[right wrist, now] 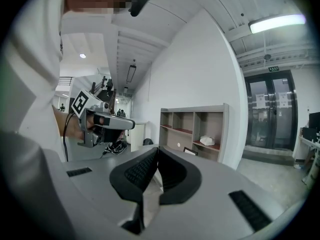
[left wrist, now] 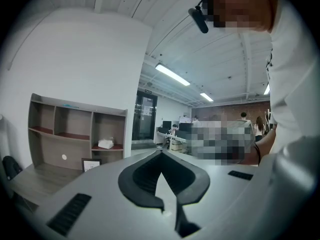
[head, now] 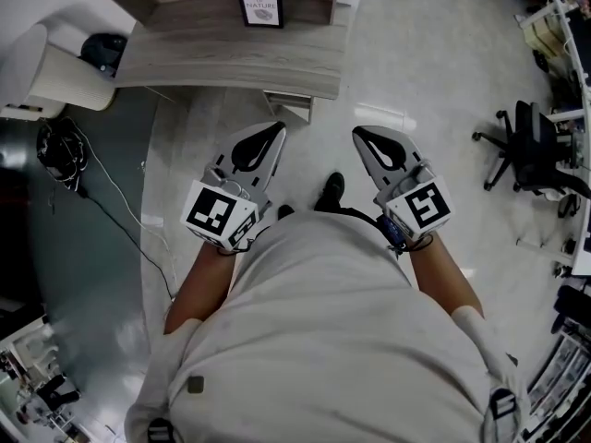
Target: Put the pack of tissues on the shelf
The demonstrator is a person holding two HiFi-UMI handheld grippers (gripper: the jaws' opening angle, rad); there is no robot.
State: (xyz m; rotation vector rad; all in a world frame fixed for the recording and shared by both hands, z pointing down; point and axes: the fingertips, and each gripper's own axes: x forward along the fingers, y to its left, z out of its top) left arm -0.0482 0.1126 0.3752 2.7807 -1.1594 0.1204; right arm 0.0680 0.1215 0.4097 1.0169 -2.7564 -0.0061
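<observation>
Facing: a person in a pale shirt stands on the light floor before a wooden counter; both forearms reach forward at waist height
Left gripper: clenched; its jaws meet at the tips with nothing between them; it points toward the counter's front edge
Right gripper: clenched and empty too; held level with the left one and apart from it
Pack of tissues: a white packet lying on the reddish middle board in the right-hand column of the shelf; well away from both grippers
Shelf: a wooden unit of open compartments; it stands at the back of the counter against the white wall
Picture frame: upright on the counter, just in front of the shelf
Office chair: black; on the floor far off to the right
</observation>
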